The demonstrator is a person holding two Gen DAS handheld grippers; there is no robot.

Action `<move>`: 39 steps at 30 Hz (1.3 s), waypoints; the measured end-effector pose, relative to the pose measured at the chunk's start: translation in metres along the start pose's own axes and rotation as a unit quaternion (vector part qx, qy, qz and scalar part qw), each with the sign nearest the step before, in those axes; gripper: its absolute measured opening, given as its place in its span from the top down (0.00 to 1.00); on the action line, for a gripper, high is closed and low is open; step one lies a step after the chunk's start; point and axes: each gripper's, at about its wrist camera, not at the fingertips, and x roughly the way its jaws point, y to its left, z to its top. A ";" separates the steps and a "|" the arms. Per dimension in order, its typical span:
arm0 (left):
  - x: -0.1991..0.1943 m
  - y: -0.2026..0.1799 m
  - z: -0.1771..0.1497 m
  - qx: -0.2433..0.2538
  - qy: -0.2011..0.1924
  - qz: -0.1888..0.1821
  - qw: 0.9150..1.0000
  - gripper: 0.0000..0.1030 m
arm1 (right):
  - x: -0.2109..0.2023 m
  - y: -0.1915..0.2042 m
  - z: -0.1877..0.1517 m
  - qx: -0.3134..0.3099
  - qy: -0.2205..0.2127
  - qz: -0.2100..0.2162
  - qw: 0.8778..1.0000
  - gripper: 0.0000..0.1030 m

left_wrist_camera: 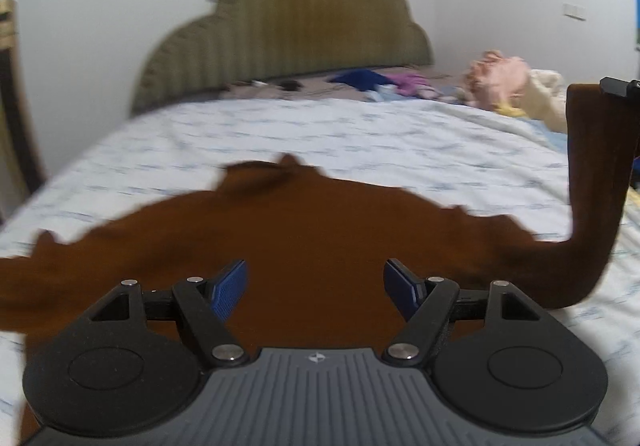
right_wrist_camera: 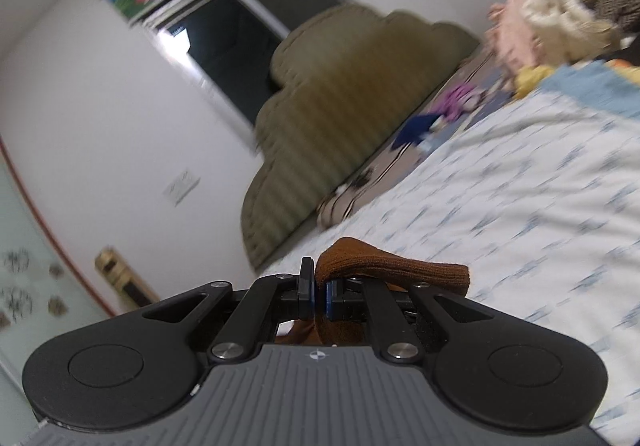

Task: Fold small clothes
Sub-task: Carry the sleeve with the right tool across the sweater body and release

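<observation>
A small brown knit top lies spread flat on the bed, sleeves out to both sides. My left gripper is open and empty, its blue-padded fingers hovering just over the garment's lower middle. My right gripper is shut on the end of the right sleeve. In the left wrist view that sleeve rises straight up from the bed to the right gripper's tip at the right edge.
The bed has a white sheet with pale blue marks and an olive cloud-shaped headboard. A heap of pink, cream, purple and navy clothes lies near the head of the bed. A dark window is behind the headboard.
</observation>
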 end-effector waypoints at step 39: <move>0.009 0.177 -0.049 -0.061 0.023 0.151 0.986 0.27 | 0.237 0.204 -0.227 -0.147 0.277 0.049 0.948 0.57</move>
